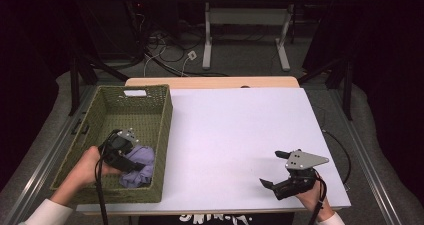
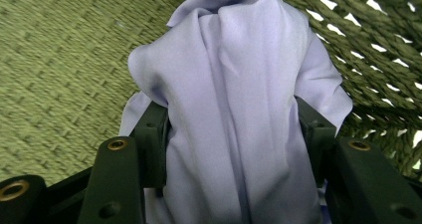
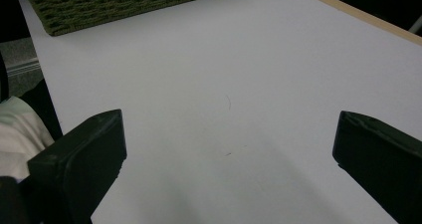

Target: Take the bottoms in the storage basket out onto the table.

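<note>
White counter with a wooden far edge fills the scene, dark floor and cables beyond. Woven green basket sits on the counter's left side. Inside the basket, at its near right corner, lies a lilac cloth; the left gripper is clamped on a bunched fold of this cloth. Well to the right of the basket, near the counter's front edge, the right gripper hangs with its 2 jaws spread wide, holding nothing.
</note>
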Motion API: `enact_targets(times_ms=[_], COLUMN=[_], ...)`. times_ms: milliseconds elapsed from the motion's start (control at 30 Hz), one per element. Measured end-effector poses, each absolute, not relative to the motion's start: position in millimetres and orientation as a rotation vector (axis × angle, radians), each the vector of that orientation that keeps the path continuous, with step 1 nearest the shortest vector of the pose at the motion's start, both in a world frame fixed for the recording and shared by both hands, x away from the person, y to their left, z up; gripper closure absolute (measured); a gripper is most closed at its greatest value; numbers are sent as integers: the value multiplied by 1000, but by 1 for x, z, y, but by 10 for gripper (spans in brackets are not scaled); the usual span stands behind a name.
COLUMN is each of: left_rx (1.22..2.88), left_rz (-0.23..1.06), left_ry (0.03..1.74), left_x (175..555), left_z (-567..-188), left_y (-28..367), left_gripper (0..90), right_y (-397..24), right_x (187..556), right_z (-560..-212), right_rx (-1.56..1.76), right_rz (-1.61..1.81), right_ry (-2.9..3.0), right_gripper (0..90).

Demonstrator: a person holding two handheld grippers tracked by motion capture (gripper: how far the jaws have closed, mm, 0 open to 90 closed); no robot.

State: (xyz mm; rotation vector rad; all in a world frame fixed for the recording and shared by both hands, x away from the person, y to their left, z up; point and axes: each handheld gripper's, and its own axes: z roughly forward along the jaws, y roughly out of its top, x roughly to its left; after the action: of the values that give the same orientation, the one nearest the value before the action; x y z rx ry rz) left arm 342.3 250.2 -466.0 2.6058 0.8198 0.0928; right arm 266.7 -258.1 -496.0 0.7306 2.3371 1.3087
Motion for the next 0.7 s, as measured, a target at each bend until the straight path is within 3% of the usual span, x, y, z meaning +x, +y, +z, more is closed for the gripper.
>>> enact_targets(times_ms=[700], left_rx=[2516], left_rz=[229], left_ry=[829], left_x=[344], left_z=[-449], left_y=[270], left_gripper=[457], right_y=[-258], right_x=[267], right_z=[-496], right_rx=[735], right_rz=[1308], right_ry=[2335], right_gripper=[1])
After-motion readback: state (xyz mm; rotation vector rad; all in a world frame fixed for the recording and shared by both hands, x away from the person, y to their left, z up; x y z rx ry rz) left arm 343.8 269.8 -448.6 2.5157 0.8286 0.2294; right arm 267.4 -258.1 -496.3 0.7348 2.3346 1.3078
